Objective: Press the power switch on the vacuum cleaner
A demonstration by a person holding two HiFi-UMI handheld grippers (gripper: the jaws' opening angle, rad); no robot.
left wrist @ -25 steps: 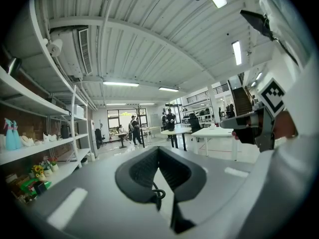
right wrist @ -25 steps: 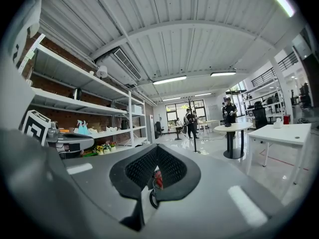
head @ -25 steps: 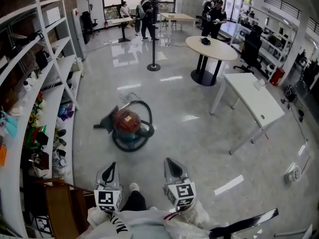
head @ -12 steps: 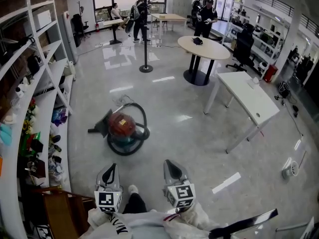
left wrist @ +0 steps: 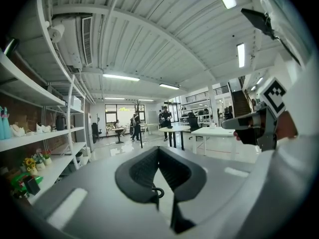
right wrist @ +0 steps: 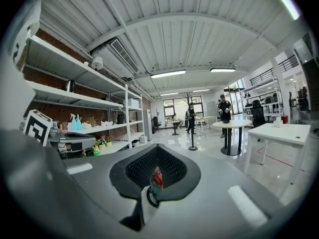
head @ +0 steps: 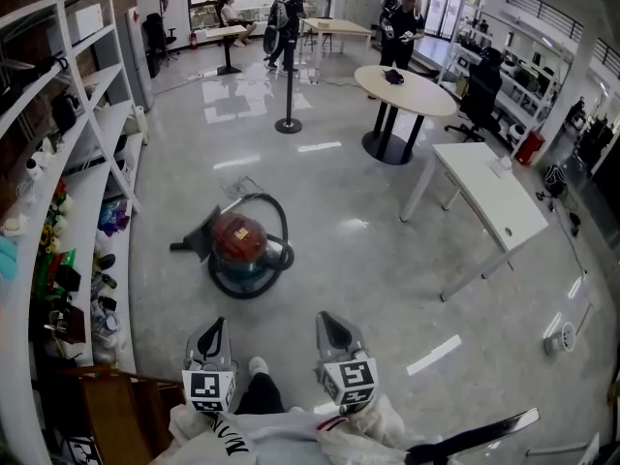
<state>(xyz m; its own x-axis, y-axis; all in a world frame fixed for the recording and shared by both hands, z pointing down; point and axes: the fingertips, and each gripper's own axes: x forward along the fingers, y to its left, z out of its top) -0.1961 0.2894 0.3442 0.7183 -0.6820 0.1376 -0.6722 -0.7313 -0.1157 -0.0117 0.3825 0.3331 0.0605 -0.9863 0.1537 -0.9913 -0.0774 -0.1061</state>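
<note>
Left gripper [head: 215,325] and right gripper [head: 327,320] hang at the bottom centre of the head view. Each has its jaws closed tip to tip on nothing, just as a second ago. Only the view has swung a little. The red vacuum cleaner [head: 239,242] keeps its place on the glossy floor [head: 387,260], left of centre in the frame and well apart from both grippers. The approach looks barely begun. The power switch is too small to make out, and a press is not yet within reach.
</note>
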